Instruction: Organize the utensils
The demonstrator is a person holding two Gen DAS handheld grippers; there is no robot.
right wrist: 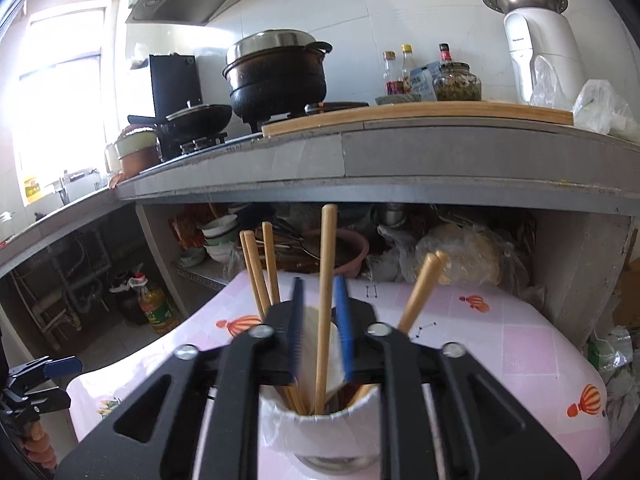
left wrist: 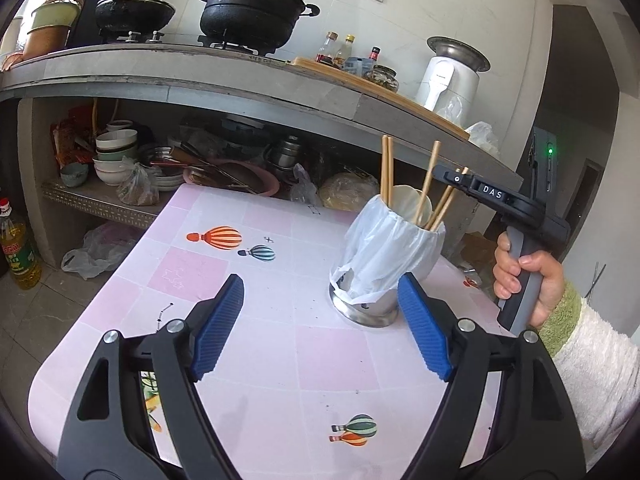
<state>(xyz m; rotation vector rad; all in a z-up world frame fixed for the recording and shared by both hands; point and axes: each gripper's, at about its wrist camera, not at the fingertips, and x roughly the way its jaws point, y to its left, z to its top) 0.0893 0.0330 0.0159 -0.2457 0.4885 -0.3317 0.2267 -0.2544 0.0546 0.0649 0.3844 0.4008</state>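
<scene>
A steel cup (left wrist: 384, 256) lined with a white plastic bag stands on the pink table (left wrist: 260, 280). It holds several wooden chopsticks (left wrist: 386, 168) and a white spoon (left wrist: 408, 204). My left gripper (left wrist: 320, 284) is open just in front of the cup, with its right pad beside the cup's base. My right gripper (right wrist: 320, 320) hovers over the cup (right wrist: 320, 428), and its jaws stand a little apart. One upright chopstick (right wrist: 326, 280) rises between the blue pads; they do not clamp it. Its lower end rests in the cup. From the left wrist view, the right gripper (left wrist: 448, 174) reaches over the rim from the right.
A grey counter (right wrist: 400, 152) overhangs the table's far edge, carrying black pots (left wrist: 252, 8), bottles and a white appliance (left wrist: 448, 80). The shelf below is crowded with bowls (left wrist: 116, 152) and bags. An oil bottle (left wrist: 16, 248) stands on the floor at left.
</scene>
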